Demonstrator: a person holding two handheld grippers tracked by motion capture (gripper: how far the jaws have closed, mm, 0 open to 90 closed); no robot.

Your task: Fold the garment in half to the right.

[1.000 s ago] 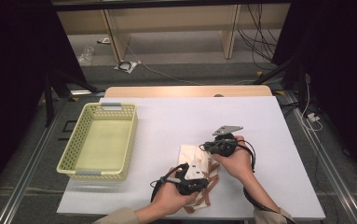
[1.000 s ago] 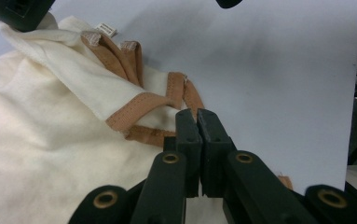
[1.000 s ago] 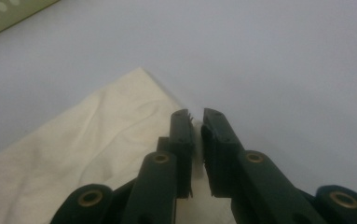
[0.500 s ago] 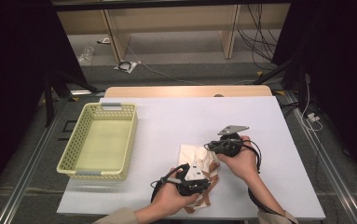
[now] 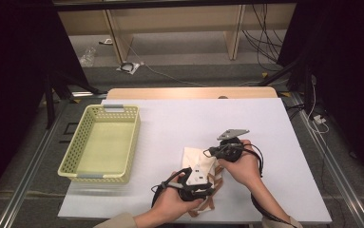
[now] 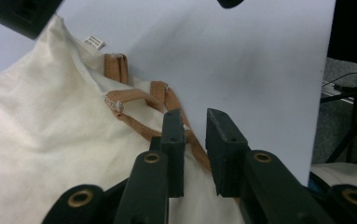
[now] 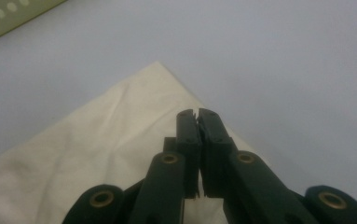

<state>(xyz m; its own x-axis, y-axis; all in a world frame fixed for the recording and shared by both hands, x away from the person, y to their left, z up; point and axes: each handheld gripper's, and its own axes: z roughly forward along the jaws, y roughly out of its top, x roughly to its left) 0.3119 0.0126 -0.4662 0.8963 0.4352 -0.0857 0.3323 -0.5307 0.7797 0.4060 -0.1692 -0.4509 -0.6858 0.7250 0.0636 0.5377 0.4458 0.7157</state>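
Item: cream cloth bag (image 6: 41, 140), tan straps (image 6: 134, 100).
Label: small white tag (image 6: 93, 42) beyond left claw (image 6: 195, 135), print unreadable.
Left claw: jaws just opening, released, strap between.
Right claw (image 7: 197, 116): clenched over the bag's corner.

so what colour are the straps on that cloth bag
Tan brown, against the cream cloth bag; the straps show best in the left gripper view.

A lab or recording room — black curtains (image 5: 8, 85), loose floor cables (image 5: 260, 28), a white-covered table (image 5: 189, 118).
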